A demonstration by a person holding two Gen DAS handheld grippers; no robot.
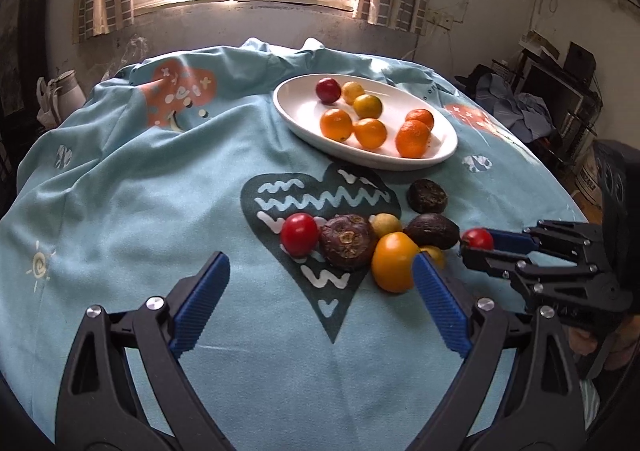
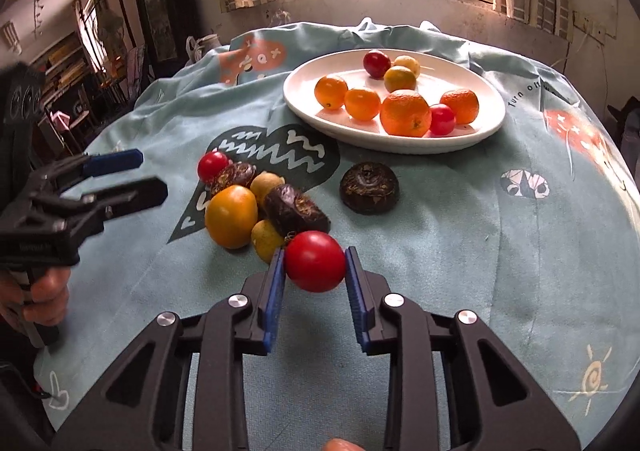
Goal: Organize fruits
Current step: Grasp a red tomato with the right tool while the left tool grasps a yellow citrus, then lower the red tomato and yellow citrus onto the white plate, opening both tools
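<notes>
A white oval plate (image 1: pixel 296 113) (image 2: pixel 304 99) at the back of the table holds several oranges, yellow fruits and red tomatoes. A loose pile lies in front of it: a red tomato (image 1: pixel 299 234) (image 2: pixel 212 165), dark brown water chestnuts (image 1: pixel 347 242) (image 2: pixel 294 210), a big orange-yellow tomato (image 1: pixel 394 261) (image 2: pixel 231 216) and small yellow fruits. My right gripper (image 2: pixel 315 262) (image 1: pixel 476 241) is shut on a red tomato (image 2: pixel 315 261) (image 1: pixel 478 238), just right of the pile. My left gripper (image 1: pixel 320 279) (image 2: pixel 152 175) is open and empty, hovering before the pile.
The table wears a light blue patterned cloth (image 1: pixel 120 191) (image 2: pixel 480 251). One more water chestnut (image 1: pixel 427 195) (image 2: pixel 369 188) lies apart, between pile and plate. A window is behind the table; cluttered shelves stand at the sides.
</notes>
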